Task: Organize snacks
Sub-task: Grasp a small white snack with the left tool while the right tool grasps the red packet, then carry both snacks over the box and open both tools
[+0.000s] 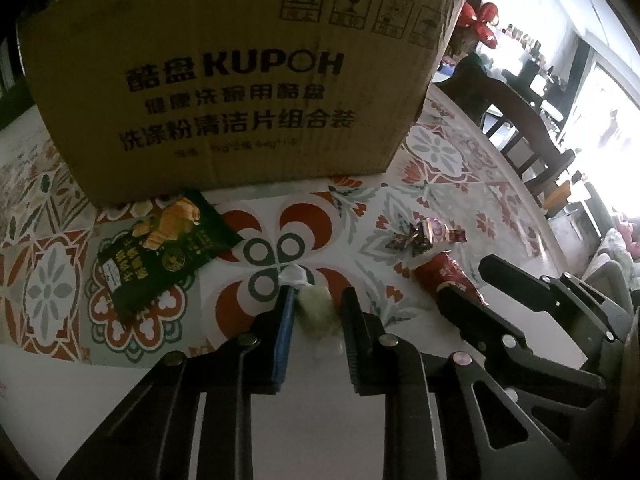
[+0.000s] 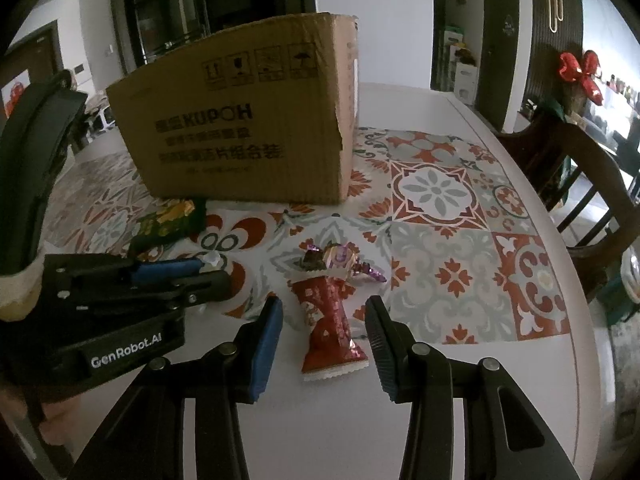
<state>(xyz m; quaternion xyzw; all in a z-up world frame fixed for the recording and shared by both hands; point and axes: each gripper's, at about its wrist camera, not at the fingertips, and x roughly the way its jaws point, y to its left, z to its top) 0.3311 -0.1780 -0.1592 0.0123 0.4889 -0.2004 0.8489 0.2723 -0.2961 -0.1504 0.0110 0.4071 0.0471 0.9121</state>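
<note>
While my left gripper brackets a pale wrapped candy without clearly pinching it, my right gripper stands wide around the red snack bar before the cardboard box.

Cardboard box reads "KUPOH"; left hand-held gripper body reads "GenRobot.AI"

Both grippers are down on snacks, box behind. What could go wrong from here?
1. The left gripper straddles a small pale clear-wrapped sweet; its crinkly wrapper could slip out.
2. The right gripper brackets a red foil snack bar touching the purple-wrapped candies; closing may drag them.
3. The grippers sit close and could collide.
</note>
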